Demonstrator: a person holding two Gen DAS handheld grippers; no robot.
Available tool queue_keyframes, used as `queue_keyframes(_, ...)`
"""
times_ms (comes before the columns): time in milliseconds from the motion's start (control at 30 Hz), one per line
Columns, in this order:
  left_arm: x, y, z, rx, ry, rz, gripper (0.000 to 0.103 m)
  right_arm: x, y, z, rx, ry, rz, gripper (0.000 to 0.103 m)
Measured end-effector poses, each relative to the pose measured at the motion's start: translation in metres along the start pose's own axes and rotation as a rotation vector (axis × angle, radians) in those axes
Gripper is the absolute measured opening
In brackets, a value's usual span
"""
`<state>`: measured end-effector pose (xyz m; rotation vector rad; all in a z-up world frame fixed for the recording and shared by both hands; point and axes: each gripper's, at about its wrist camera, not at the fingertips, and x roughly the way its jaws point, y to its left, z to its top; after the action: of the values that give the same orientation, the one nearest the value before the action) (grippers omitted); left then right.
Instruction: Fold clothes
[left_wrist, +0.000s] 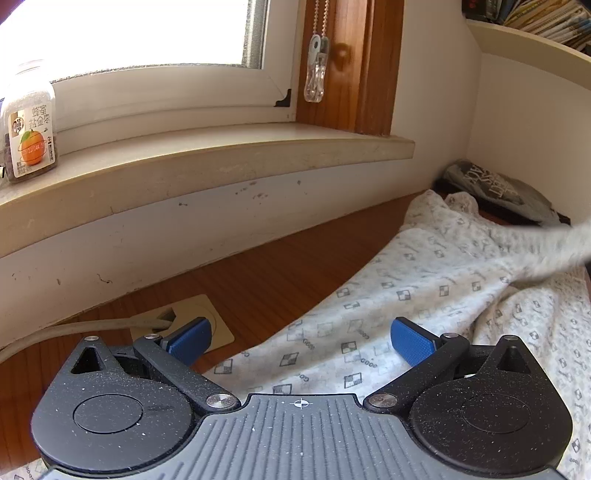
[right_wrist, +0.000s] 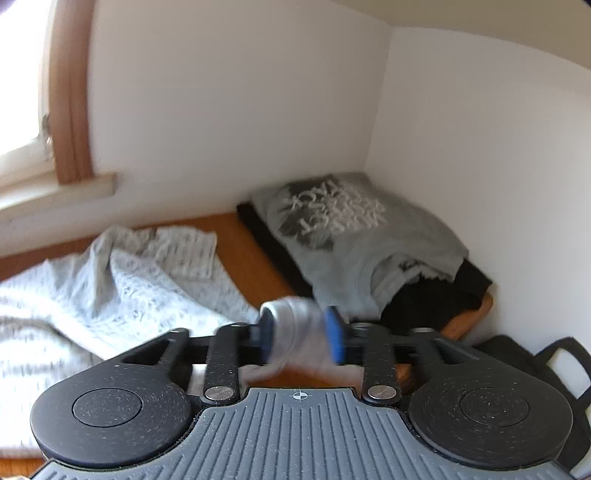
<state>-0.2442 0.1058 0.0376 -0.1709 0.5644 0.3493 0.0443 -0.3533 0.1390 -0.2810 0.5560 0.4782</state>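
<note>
On worktop | right gripper (right_wrist: 301, 332) clamps garment (left_wrist: 424, 295) fold; left gripper (left_wrist: 301, 341) wide open, empty | carry toward 9 o'clock, keep edge taut.

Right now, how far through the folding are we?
Done: a grey printed T-shirt lies folded on a dark garment in the corner. In hand: the right hand-held gripper has a bunch of the white patterned garment between its pads, though blur hides how firmly. Left: most of that garment is still crumpled on the wooden table; the left hand-held gripper is open above it.
</note>
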Motion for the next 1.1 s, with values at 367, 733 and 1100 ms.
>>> queue_keyframes(367, 0.001, -0.003, 0.000, 0.018, 0.007, 0.013, 0.103, 0.104, 0.081, 0.024, -0.082, 0.009, 0.262, 0.037)
queue_keyframes(733, 0.002, -0.004, -0.001, 0.023, 0.012, 0.014, 0.103, 0.217, 0.145, 0.046, -0.134, 0.097, 0.504, 0.039)
queue_keyframes(1100, 0.001, -0.006, -0.001, 0.028, 0.015, 0.015, 0.103, 0.195, 0.140, 0.040, -0.160, 0.092, 0.584, 0.003)
